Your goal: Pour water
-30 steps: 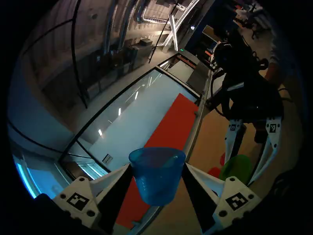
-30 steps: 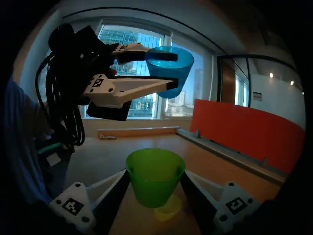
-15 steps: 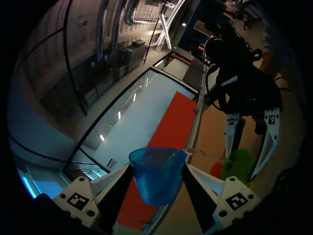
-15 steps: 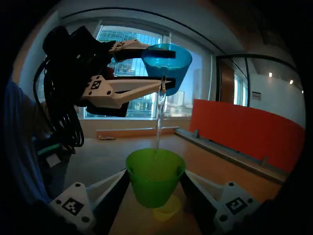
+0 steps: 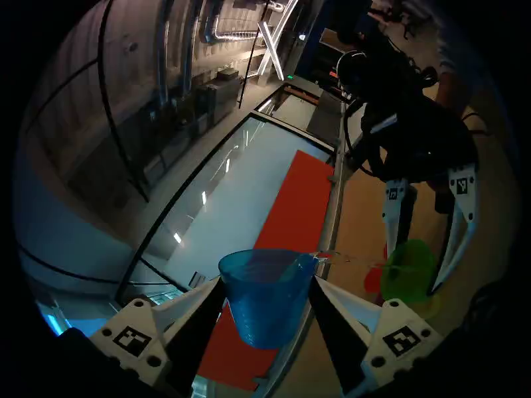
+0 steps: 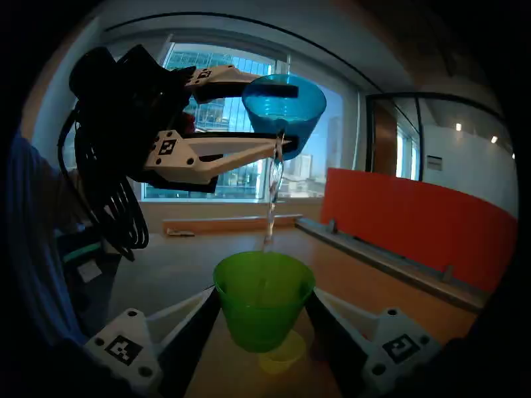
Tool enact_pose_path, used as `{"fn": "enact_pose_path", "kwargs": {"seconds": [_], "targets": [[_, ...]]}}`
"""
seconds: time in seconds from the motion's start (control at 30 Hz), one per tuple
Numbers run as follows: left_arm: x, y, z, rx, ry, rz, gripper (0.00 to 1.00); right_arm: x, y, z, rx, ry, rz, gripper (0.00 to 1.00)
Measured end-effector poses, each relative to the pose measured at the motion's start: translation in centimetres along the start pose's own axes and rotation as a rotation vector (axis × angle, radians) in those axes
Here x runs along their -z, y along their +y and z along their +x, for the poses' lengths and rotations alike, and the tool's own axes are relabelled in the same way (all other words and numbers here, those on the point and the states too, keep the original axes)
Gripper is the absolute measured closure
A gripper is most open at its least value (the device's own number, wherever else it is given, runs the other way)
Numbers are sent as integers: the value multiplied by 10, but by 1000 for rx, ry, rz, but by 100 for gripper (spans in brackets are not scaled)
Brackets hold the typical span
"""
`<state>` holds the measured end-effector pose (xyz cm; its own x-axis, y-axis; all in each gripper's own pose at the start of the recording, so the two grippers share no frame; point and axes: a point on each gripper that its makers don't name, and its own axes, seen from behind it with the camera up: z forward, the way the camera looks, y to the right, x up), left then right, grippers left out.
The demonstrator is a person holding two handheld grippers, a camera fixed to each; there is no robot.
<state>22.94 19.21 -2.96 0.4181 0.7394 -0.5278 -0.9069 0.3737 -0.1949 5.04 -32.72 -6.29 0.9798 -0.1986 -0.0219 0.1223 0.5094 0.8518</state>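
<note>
My left gripper [image 5: 265, 305] is shut on a blue cup [image 5: 265, 298], tipped on its side. In the right gripper view that blue cup [image 6: 284, 114] hangs up high in the left gripper [image 6: 275, 114]. A thin stream of water [image 6: 271, 199] falls from its rim into a green cup [image 6: 263, 305]. My right gripper [image 6: 263, 312] is shut on the green cup, held upright above the wooden table [image 6: 345, 278]. In the left gripper view the green cup [image 5: 408, 272] sits between the right gripper's white fingers [image 5: 395, 219], with the water [image 5: 352, 260] reaching it.
An orange divider panel [image 6: 425, 225] runs along the table's far right edge with a metal rail [image 6: 385, 262] at its foot. Large windows [image 6: 219, 113] stand behind. A person's blue sleeve [image 6: 26, 265] and black cables [image 6: 113, 199] are at left. A yellowish spot [image 6: 282, 358] lies under the green cup.
The blue cup has tipped further and water now pours from it into the green cup; one second ago no stream was falling. The green cup has stayed in place.
</note>
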Motion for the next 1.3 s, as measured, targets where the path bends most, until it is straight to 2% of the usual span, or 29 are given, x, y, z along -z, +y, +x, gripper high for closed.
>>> {"fn": "enact_pose_path", "kwargs": {"seconds": [0.2,1.3], "targets": [[1,-1,0,-40,-1,4,16,0,2,1,0,1,-3,11],[-2,-6,7,-155,14,12,16,0,10,5,2,2,-14,11]]}}
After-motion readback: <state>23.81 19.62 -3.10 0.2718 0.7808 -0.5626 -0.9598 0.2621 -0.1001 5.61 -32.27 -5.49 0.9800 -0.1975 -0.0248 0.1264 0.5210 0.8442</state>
